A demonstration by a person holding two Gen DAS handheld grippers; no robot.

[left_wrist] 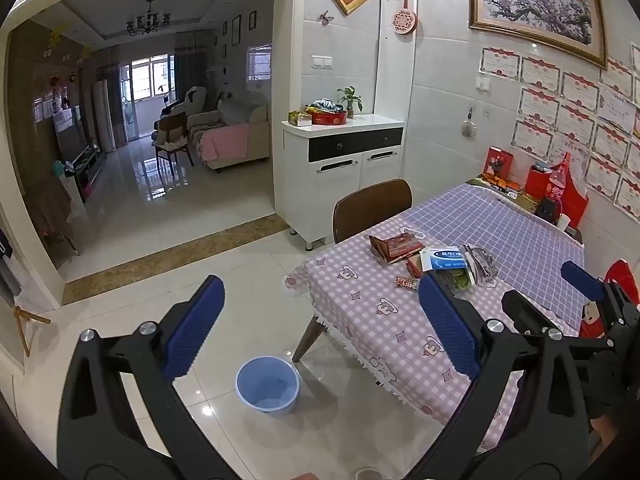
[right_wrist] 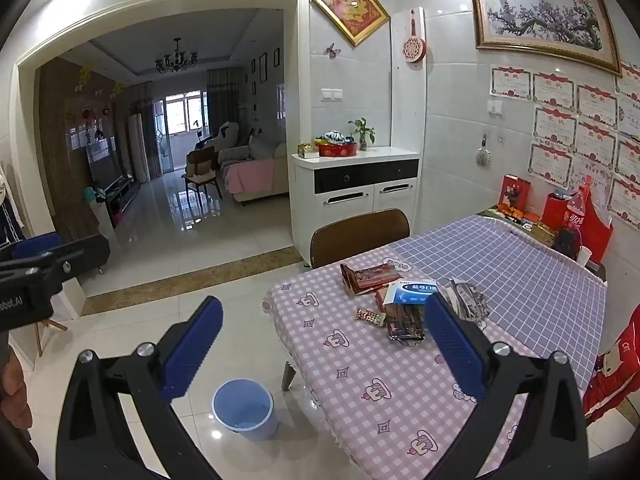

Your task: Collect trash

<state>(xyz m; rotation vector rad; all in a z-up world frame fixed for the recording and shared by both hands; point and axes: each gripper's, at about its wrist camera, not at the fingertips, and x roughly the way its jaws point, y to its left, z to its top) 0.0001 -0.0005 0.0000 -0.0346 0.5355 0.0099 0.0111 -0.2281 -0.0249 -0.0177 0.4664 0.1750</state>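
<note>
The trash sits in a loose pile on the counter (right_wrist: 360, 380), on the pink checked cloth: a red packet (right_wrist: 370, 277) at the pile's 11 o'clock, a blue-and-white box (right_wrist: 410, 294) in the middle, a dark wrapper (right_wrist: 405, 322) at 6 o'clock, a small patterned wrapper (right_wrist: 369, 315) at 8 o'clock, and crumpled silvery wrappers (right_wrist: 468, 300) at 3 o'clock. Several pieces overlap or touch.

The blue bin (right_wrist: 244, 408) stands on the floor, at about 7 o'clock from the pile, just beside the counter's leg and below the cloth's fringe. It looks almost empty, so collecting has probably barely begun.

Both tongs stand wide with nothing between the pads. The right tongs (right_wrist: 324, 354) point down toward the counter's near edge, short of the pile; the left tongs (left_wrist: 320, 328) hang over the floor and counter corner, with the bin below them.

Risks, as I judge them: the wrappers are thin and flat, so pads closing on one may slide over it or push it along the cloth. Because pieces overlap, a grab could lift two and shed one on the way. The cloth is loose; pinching it with a wrapper would drag the whole pile. The bin is low, so a release from counter height could miss.
</note>
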